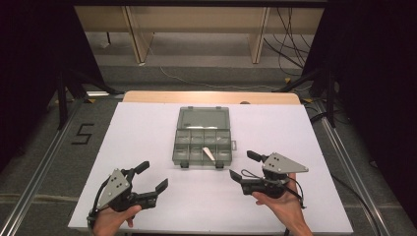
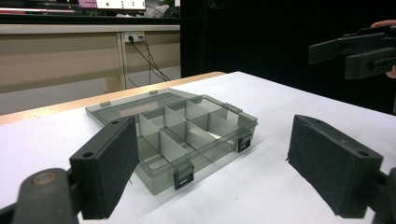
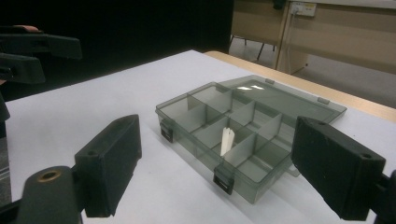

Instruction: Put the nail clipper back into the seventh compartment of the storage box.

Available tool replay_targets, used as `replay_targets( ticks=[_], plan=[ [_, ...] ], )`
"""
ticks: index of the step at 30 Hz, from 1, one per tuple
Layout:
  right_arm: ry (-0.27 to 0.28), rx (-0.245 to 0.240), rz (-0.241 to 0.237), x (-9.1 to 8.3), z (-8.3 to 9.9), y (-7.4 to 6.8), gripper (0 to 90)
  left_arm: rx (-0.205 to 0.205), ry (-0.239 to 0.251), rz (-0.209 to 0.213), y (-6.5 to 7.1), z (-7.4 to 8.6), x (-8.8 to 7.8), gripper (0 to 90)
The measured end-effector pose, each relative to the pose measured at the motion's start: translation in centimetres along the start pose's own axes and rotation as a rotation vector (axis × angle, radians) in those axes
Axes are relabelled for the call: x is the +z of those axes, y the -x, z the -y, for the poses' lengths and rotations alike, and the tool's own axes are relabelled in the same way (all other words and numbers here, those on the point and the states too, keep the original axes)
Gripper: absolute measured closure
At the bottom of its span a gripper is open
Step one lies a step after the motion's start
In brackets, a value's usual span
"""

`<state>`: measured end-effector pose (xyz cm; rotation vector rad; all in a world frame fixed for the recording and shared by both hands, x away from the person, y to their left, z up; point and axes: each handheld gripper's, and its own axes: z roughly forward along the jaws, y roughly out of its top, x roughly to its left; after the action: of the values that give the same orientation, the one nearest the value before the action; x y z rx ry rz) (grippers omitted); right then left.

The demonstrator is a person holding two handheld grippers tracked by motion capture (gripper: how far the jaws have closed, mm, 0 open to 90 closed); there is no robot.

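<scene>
One grey see-through organiser box point(image 1: 202, 142) lies open near the middle of the white table point(image 1: 147, 128), its lid point(image 1: 203, 118) folded flat toward the far edge and its tray split into eight compartments, two rows of four running left to right. One small white piece point(image 1: 208, 155) lies in the near row, third compartment from the left, its long axis running roughly near to far. Two grippers hover near the table's front edge, the left gripper point(image 1: 151, 177) and the right gripper point(image 1: 244, 165), each with jaws spread wide, holding nothing and aimed toward the box.
</scene>
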<state>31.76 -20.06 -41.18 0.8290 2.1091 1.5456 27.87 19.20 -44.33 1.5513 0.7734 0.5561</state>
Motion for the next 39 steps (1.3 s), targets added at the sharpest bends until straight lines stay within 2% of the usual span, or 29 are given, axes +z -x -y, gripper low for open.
replay_targets(
  ticks=[2,7,9,11,14,16,18,19,21,22,24,25,30,32,34,36,37,39],
  plan=[
    [0.002,0.009,-0.013,-0.1,0.2,0.0,17.4,0.000,0.001,0.001,0.0,0.0,0.0,15.8],
    [0.013,0.009,-0.005,-0.2,0.6,-0.2,17.2,0.003,0.002,0.002,0.1,0.0,0.0,15.8],
    [0.001,0.008,0.004,-0.5,0.7,-0.2,17.1,0.003,0.001,0.002,0.1,0.0,-0.1,15.8],
    [0.016,0.011,0.017,-0.5,0.8,-0.3,16.6,0.003,0.001,0.002,0.1,0.0,-0.1,15.8],
    [0.024,0.003,0.018,-0.7,1.0,-0.3,16.4,0.005,-0.001,0.003,0.1,0.0,-0.1,15.8],
    [0.026,0.022,0.007,-0.8,1.1,-0.5,16.4,0.004,0.000,0.004,0.1,0.0,-0.1,15.8],
    [0.022,0.018,0.014,-1.1,1.2,-0.6,16.4,0.006,-0.001,0.005,0.1,0.0,-0.1,15.8],
    [0.027,0.022,0.002,-1.1,1.2,-0.6,16.4,0.007,-0.003,0.005,0.1,0.0,-0.1,15.8],
    [0.034,0.019,0.020,-1.3,1.3,-0.7,16.3,0.007,-0.003,0.006,0.1,0.0,-0.1,15.8],
    [0.027,0.022,0.013,-1.5,1.3,-0.7,16.3,0.007,-0.004,0.007,0.1,0.0,0.0,15.8],
    [0.055,0.030,0.010,-1.5,1.5,-0.8,16.2,0.005,0.003,0.012,0.1,0.1,0.0,15.8],
    [0.045,0.016,0.016,-1.6,1.5,-0.7,16.2,0.005,0.002,0.012,0.2,0.1,0.1,15.8],
    [0.041,0.039,0.018,-2.2,1.9,-0.8,16.1,0.003,-0.004,0.009,0.2,0.1,0.0,15.8],
    [0.044,0.021,0.030,-2.3,2.0,-0.7,16.1,0.003,-0.004,0.009,0.2,0.1,0.0,15.8],
    [0.044,0.037,0.036,-2.4,2.1,-0.8,16.1,0.006,-0.004,0.009,0.2,0.1,0.0,15.8],
    [0.047,0.024,0.025,-2.5,2.2,-0.7,16.1,0.005,-0.006,0.008,0.2,0.1,0.1,15.8],
    [0.066,0.025,0.022,-2.5,2.2,-0.7,16.0,0.006,-0.007,0.008,0.2,0.1,0.1,15.8],
    [0.057,0.026,0.037,-2.6,2.1,-0.6,16.0,0.007,-0.009,0.009,0.2,0.1,0.1,15.8]
  ],
)
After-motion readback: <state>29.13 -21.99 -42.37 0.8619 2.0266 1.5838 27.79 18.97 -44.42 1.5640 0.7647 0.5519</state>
